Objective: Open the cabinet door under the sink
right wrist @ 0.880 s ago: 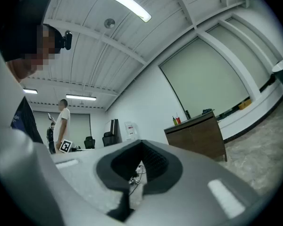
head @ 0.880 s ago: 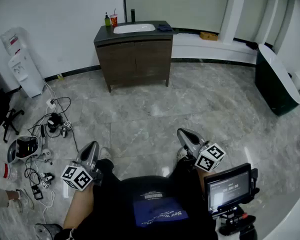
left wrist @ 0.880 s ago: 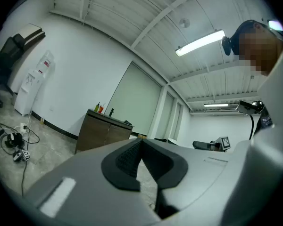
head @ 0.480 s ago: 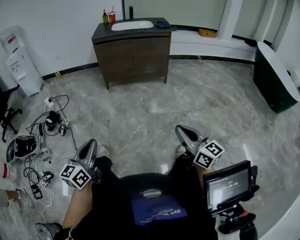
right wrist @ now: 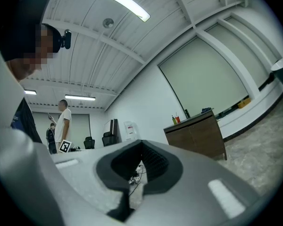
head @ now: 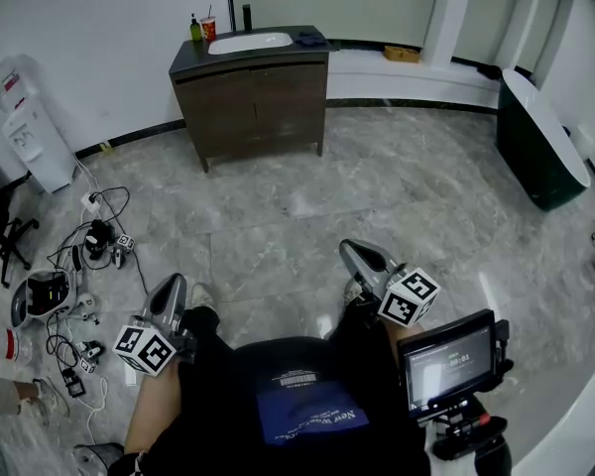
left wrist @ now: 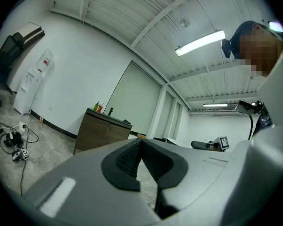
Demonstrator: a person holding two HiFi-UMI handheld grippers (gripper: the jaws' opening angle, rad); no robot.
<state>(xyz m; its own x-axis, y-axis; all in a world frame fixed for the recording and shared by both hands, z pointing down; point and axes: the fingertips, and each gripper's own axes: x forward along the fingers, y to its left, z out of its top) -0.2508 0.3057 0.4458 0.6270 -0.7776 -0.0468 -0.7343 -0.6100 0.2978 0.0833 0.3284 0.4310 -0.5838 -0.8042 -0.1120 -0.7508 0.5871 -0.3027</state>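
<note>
Jaws clenched on both. Left gripper (left wrist: 141, 142): pads meet at the tip, nothing between them. Right gripper (right wrist: 141, 147): same, closed and empty.

Diff vs the earlier head frames:
- cabinet (head: 250, 97) has slid left in the view
- both grippers sit at about the same spots by the person's knees, the right one a touch higher
- doors (head: 258, 102) are closed as before, no contact

Cabinet position: well ahead of both jaw tips and far apart from them. It's left of the tips in the left gripper view and right of the tips in the right gripper view, so it's ahead and roughly between the two.

On the cabinet top:
- sink (head: 250, 42) set into it
- green bottle (head: 194, 30) and red cup (head: 210, 26) at the back left corner

Room:
- floor (head: 397, 196) is grey marble-look tile, open between the jaws and the cabinet
- cables (head: 89, 256) and small gear are strewn left of the left jaws
- water dispenser (head: 28, 127) stands against the white wall, left of the cabinet
- dark tub (head: 535, 147) is far right of the right jaws
- screen (head: 450, 362) is just behind the right gripper
- strip light (right wrist: 120, 1) is overhead
- person in a white shirt (right wrist: 62, 121) stands far left of the right jaws
</note>
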